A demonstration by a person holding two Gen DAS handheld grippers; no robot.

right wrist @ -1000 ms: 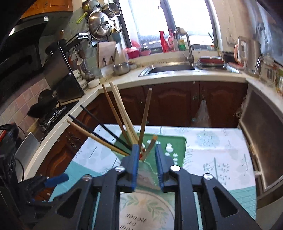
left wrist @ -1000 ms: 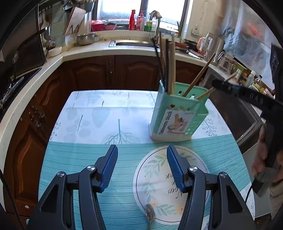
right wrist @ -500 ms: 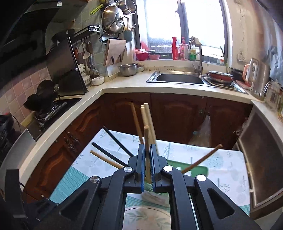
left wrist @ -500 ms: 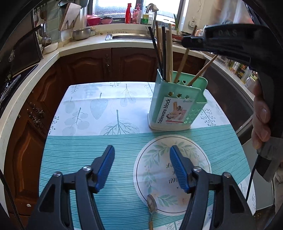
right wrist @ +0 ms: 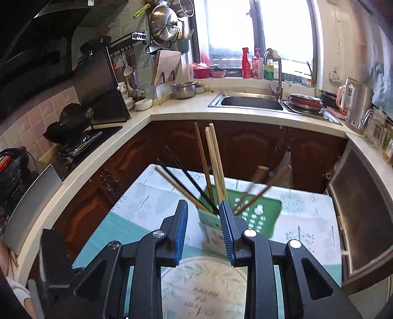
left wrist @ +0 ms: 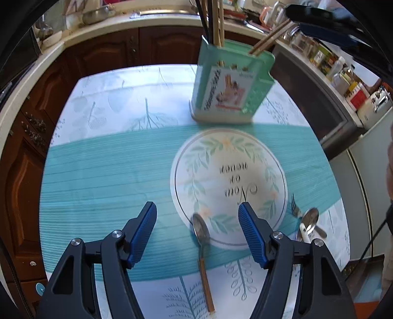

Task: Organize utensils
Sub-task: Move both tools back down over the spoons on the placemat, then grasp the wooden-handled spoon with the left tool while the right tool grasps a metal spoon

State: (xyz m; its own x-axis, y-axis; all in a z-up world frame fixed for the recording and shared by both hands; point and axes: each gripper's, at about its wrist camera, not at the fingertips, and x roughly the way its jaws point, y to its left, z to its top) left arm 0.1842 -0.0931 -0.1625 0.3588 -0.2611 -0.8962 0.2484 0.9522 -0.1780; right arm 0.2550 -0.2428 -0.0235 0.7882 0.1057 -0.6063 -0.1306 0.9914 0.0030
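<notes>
Here, the left gripper [left wrist: 197,222] stands apart over a spoon [left wrist: 202,247], while the right gripper [right wrist: 203,229] jaws are opening, empty, above the holder [right wrist: 212,227].

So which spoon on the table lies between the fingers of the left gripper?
The spoon with the wooden handle, bowl on the plate's rim; the other spoon lies right, beside the fork.

The left gripper [left wrist: 197,229] hangs over the near part of a table covered by a white and teal leaf-printed cloth [left wrist: 103,171], its blue-padded jaws wide apart with nothing between the pads. Below it lies a metal spoon with a wooden handle [left wrist: 202,247], bowl resting on the near rim of a round floral placemat [left wrist: 229,169]. A mint-green plastic utensil holder [left wrist: 233,83] with wooden and black chopsticks [left wrist: 216,22] stands toward the far edge. More metal cutlery [left wrist: 307,220] lies near the right edge.
</notes>
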